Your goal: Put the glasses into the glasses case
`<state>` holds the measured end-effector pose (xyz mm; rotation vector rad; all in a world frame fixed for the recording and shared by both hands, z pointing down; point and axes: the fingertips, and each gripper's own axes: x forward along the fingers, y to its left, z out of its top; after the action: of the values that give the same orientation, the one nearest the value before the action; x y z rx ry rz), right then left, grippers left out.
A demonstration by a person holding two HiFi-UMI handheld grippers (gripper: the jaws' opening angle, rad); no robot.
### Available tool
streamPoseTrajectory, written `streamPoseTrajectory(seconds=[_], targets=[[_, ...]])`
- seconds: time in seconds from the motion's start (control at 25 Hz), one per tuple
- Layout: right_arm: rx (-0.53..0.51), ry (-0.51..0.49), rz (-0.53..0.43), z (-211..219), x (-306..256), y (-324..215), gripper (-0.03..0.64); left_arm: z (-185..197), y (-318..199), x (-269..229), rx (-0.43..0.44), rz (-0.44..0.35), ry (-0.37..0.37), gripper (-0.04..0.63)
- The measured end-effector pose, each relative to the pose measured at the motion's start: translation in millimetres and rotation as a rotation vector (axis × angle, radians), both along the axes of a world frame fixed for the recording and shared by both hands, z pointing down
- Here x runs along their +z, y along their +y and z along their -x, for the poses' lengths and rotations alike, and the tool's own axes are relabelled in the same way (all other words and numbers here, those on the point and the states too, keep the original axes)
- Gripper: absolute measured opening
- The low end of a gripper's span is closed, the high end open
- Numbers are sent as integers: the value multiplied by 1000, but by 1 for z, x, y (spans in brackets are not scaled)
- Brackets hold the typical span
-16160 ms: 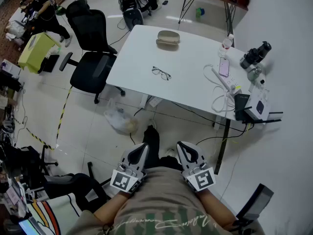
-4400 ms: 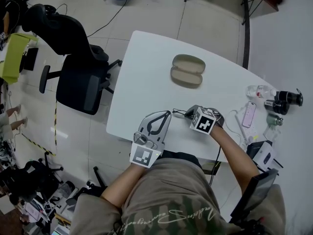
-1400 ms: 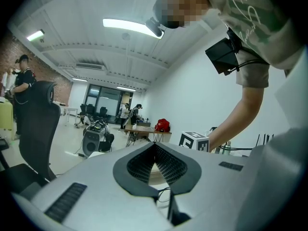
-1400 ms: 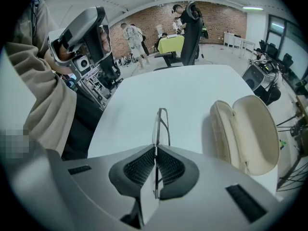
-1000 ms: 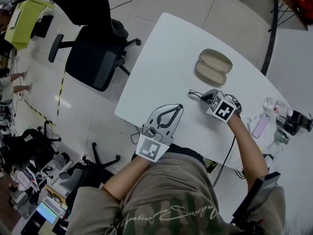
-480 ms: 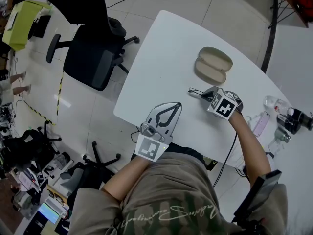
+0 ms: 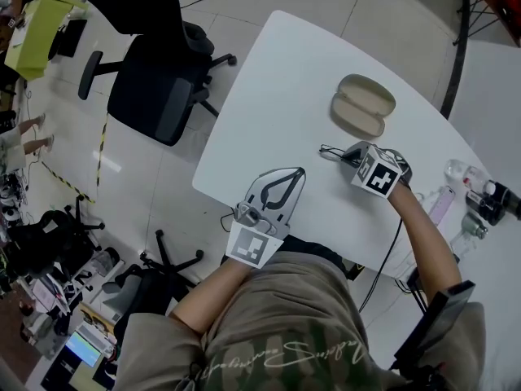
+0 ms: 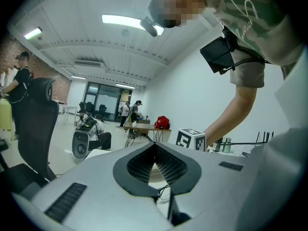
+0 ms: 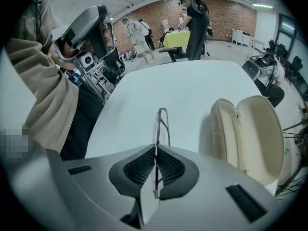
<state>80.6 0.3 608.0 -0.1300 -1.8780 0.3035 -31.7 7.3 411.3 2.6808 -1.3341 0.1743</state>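
Note:
An open beige glasses case lies on the white table, its two shells facing up; the right gripper view shows the case to the right of the jaws. My right gripper is shut on the thin dark-rimmed glasses, just short of the case. The glasses stick out edge-on past the right gripper, low over the tabletop. My left gripper hangs over the table's near edge with its jaws shut and nothing held. The left gripper points toward the right hand's marker cube.
A black office chair stands left of the table. A phone, bottles and a cable crowd the table's right end. The table's near edge runs under my left gripper. Other people sit in the far background.
Almost nothing has moved. The right gripper stays shut on the glasses beside the case, the left gripper keeps its place, and the head view has shifted slightly.

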Motion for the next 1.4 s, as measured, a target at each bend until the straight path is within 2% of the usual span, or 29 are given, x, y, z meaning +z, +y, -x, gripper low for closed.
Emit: streamPoseTrajectory(seconds=[0.12, 0.24, 0.4, 0.88, 1.12, 1.4], targets=[[3, -12, -15, 3, -5, -8, 28, -2, 0, 0, -7, -2, 2, 6], [8, -12, -24, 0, -7, -15, 28, -19, 5, -2, 31, -46, -30, 5], [16, -16, -22, -1, -9, -16, 28, -31, 15, -4, 61, -48, -4, 5], [19, -11, -26, -2, -15, -24, 28, -15, 18, 2, 0, -45, 17, 5], [28, -7, -28, -4, -15, -27, 28, -14, 3, 2, -9, -53, 47, 5], [11, -15, -29, -4, -17, -26, 28, -24, -35, -5, 2, -106, 58, 5]])
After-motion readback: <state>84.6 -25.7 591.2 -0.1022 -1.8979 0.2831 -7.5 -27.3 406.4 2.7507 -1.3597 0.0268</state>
